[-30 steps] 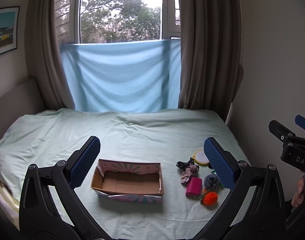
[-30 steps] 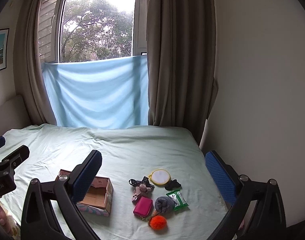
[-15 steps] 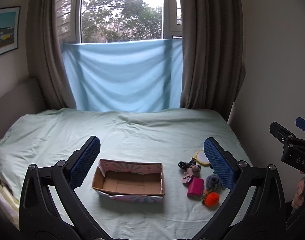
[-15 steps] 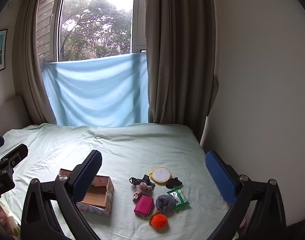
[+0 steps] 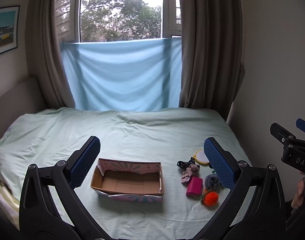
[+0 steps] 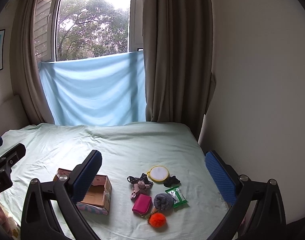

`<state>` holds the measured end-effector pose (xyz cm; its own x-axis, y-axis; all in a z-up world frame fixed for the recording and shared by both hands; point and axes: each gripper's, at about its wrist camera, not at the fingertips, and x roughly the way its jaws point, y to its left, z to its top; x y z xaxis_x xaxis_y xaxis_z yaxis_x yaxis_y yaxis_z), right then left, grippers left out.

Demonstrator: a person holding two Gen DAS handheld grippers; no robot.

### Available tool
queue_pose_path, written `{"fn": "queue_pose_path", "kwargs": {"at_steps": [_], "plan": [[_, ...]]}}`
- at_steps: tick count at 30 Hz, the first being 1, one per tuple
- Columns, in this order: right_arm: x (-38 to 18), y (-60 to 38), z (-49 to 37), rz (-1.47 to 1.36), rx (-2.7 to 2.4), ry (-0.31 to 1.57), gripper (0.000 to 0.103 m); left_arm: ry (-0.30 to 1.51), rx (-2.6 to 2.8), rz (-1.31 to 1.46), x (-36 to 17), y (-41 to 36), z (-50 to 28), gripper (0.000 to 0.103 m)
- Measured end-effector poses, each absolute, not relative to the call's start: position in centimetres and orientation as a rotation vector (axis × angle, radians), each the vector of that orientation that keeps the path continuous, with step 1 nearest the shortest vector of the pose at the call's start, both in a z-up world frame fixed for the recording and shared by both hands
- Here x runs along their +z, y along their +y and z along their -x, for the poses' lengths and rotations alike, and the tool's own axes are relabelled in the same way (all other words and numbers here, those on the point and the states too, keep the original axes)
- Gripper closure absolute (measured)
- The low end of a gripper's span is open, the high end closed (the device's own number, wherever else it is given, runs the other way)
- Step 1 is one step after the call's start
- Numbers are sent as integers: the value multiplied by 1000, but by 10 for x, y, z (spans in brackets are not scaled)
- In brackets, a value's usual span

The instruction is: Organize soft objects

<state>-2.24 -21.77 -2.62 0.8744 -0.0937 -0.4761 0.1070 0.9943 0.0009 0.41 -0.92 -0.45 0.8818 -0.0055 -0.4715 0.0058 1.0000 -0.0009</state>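
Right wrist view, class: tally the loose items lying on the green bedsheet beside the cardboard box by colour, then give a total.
Orange: 1, fluffy orange pom-pom
Pink: 2, magenta zip pouch; dusty-pink fabric bow
Grey: 1, grey fuzzy roll
Green: 1, green-and-white packet
Yellow: 1, round yellow-rimmed mirror
Black: 2, black patterned scrunchie; black fabric piece
Total: 8

I hold my left gripper (image 5: 152,158) and my right gripper (image 6: 153,170) level above the bed (image 5: 132,132), side by side, both jaws spread wide, gripping nothing.
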Motion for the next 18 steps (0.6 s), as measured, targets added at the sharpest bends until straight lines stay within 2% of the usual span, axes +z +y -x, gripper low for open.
{"fn": "queue_pose_path", "kwargs": {"at_steps": [18], "plan": [[-27,-220,22,-24,-110,483,0,504,-24,11,-5,-8,-9,1]]}}
